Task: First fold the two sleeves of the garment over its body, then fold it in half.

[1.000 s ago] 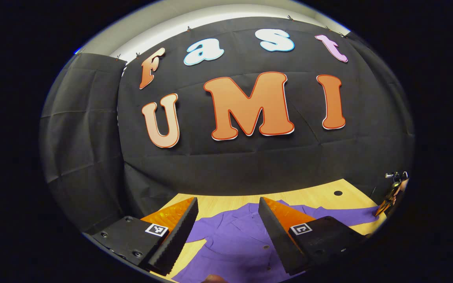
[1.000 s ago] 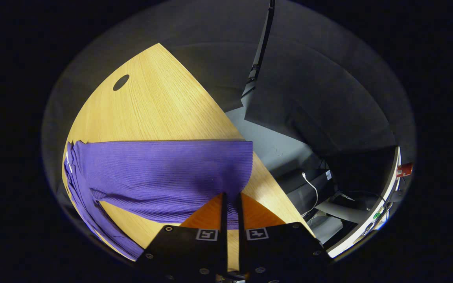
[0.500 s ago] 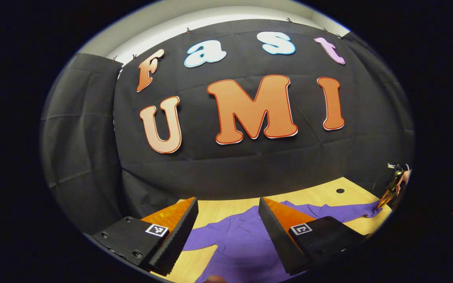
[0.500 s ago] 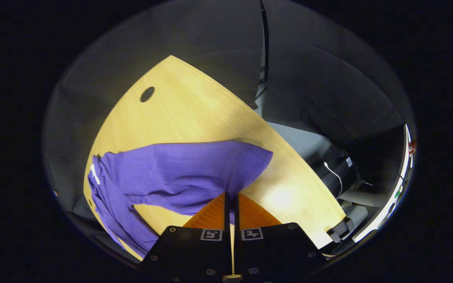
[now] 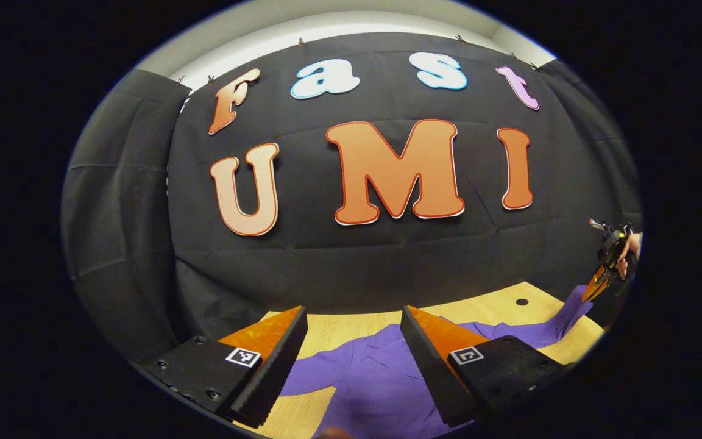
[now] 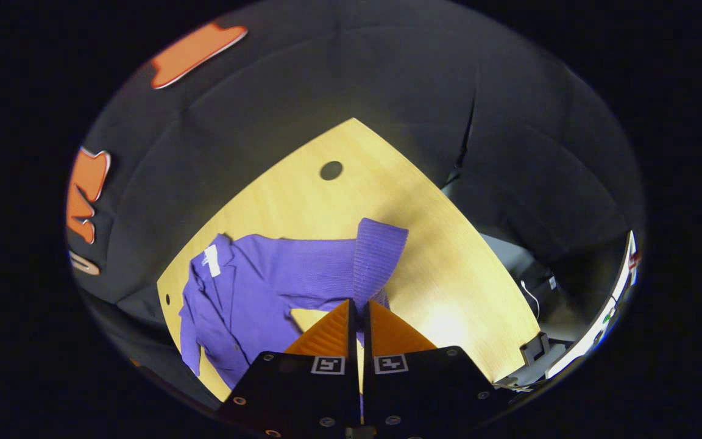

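Purple garment: a ribbed knit cardigan with buttons (image 6: 247,299) lies spread on the counter, collar and white neck tag toward the booth wall, front panels flat.
Sleeve in hand: the ribbed cuff end of the purple knit sleeve (image 6: 378,256) stands up off the wood, bent back on itself, the rest of the sleeve running level to the shoulder.
Right tool: my right tool (image 6: 360,314) has its two halves pressed together on the sleeve near the cuff; from the left gripper view I see it (image 5: 601,283) raised at the far edge with the cloth trailing up to it.
What changed: a second ago the sleeve lay flat and stretched straight out along the counter under this tool; now the cuff is lifted clear and swung in toward the body, and my view takes in far more of the cardigan.
Meaning for the task: I judge this as the sleeve fold under way, the cuff still to be carried across and laid on the chest.
Left tool: my left tool (image 5: 354,341) is spread wide and holds nothing, hovering above the cardigan's front, much as it did a second ago.
Other sleeve: a stretch of it shows out to the side in the left gripper view; I cannot tell how its end lies.
Counter: the light wooden counter with a round cable hole (image 6: 448,244) carries the garment.
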Demonstrator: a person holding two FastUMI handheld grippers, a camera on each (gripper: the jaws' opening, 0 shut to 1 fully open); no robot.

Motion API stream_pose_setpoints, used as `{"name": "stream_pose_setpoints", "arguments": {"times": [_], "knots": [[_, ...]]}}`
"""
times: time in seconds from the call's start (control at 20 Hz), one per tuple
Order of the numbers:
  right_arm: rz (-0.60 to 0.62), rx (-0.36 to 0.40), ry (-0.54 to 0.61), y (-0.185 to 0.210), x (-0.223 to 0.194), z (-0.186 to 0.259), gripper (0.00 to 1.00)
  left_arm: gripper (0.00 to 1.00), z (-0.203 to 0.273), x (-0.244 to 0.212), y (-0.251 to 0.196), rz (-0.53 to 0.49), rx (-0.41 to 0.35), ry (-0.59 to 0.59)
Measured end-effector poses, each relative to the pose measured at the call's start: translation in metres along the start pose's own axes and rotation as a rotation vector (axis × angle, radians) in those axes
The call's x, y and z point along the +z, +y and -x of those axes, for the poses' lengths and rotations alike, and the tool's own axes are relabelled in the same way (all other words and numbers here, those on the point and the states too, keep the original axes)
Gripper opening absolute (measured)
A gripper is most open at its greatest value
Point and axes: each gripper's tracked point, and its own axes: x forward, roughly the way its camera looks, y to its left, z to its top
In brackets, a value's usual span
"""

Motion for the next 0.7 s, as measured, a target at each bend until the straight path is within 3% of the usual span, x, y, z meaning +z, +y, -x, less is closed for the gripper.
{"name": "stream_pose_setpoints", "arguments": {"times": [0.45,0.7], "knots": [[0.176,0.1,-0.086,0.132,-0.014,0.054,0.03,0.96,-0.003,-0.019,0.066,0.013,0.005,0.034],[0.256,0.139,-0.099,0.205,-0.033,0.063,0.03,0.97,0.0,-0.032,0.116,0.014,0.021,0.046]]}}
